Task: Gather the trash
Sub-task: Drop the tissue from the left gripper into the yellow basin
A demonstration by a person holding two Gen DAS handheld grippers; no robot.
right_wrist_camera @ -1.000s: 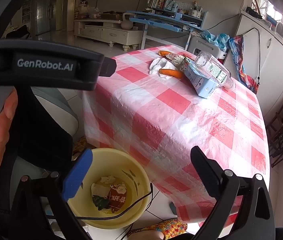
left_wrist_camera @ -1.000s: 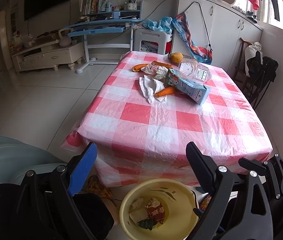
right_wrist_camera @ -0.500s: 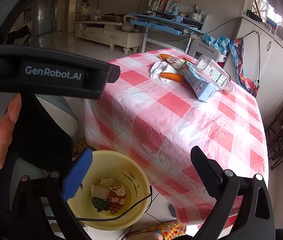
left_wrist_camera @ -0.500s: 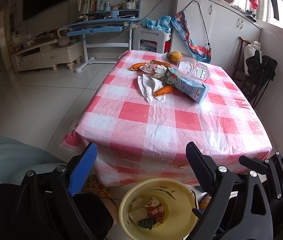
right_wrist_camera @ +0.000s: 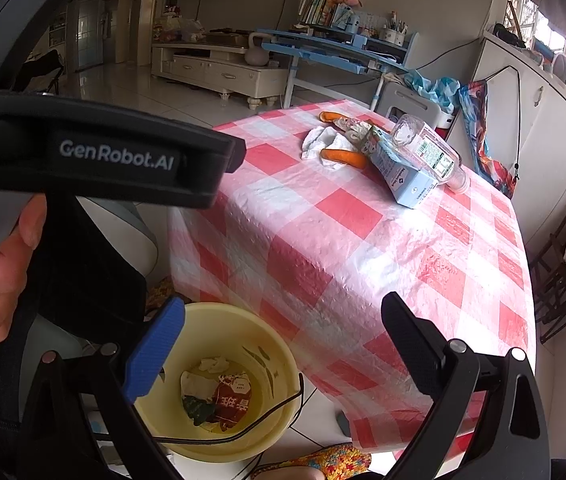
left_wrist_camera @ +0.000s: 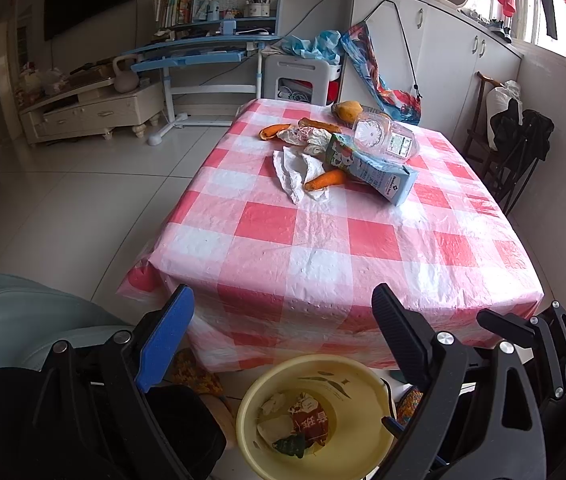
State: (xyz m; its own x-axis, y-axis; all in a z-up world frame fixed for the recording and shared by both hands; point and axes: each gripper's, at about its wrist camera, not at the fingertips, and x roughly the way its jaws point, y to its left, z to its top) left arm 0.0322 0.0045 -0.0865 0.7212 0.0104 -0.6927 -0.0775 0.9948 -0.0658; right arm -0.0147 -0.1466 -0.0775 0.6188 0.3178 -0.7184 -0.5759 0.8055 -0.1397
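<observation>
Checked tablecloth (left_wrist_camera: pixel 323 240), far half: we list milk carton (left_wrist_camera: pixel 371 168), long axis slanting near-right to far-left, with tissue (left_wrist_camera: pixel 291 168), peels and bottle, well ahead of both empty, spread claws, left gripper (left_wrist_camera: pixel 279 328) and right gripper (right_wrist_camera: pixel 283 336), above yellow bin (left_wrist_camera: pixel 367 440); neither clearly nearer.

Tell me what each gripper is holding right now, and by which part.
Nothing is held. The left gripper and the right gripper are both open and empty, above the yellow bin at the table's near edge.
</observation>
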